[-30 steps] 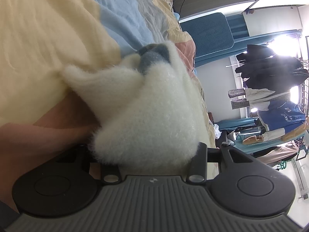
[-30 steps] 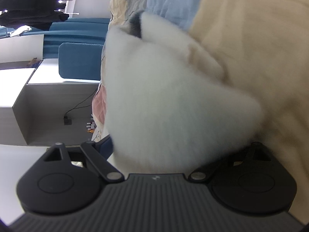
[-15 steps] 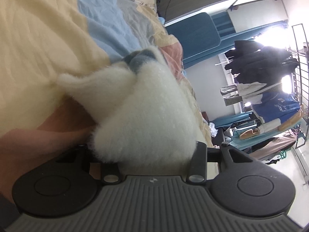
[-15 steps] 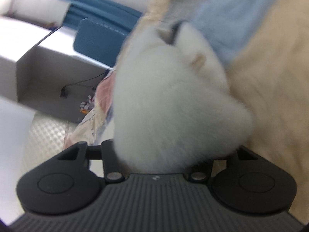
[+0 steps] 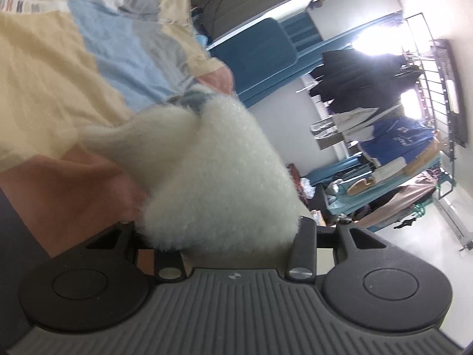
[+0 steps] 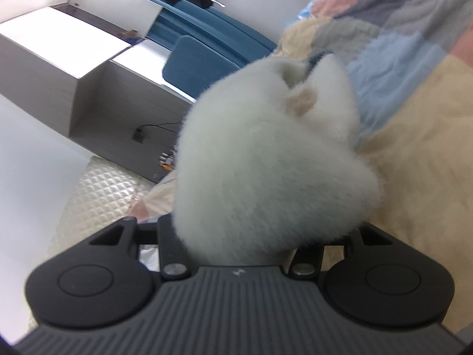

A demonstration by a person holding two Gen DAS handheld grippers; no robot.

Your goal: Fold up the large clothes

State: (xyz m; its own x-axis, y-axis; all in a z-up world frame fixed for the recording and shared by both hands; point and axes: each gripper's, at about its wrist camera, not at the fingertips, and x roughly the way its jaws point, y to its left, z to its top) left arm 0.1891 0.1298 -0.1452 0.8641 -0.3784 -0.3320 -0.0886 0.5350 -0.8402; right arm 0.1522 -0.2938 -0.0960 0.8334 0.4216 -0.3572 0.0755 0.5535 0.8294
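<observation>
While a patchwork quilt (image 5: 97, 59) lies beneath, a white fleece garment (image 5: 218, 177) is pinched near both cameras by the left gripper (image 5: 224, 236) and right gripper (image 6: 251, 242).

The white garment (image 5: 212, 171) is thick, fluffy fleece — matt, long-napped (a small beige fuzzy patch (image 6: 301, 103) shows in the right view). The patchwork bedspread (image 5: 59, 68) is soft, creased cloth. Each gripper body is matt ribbed plastic.
</observation>
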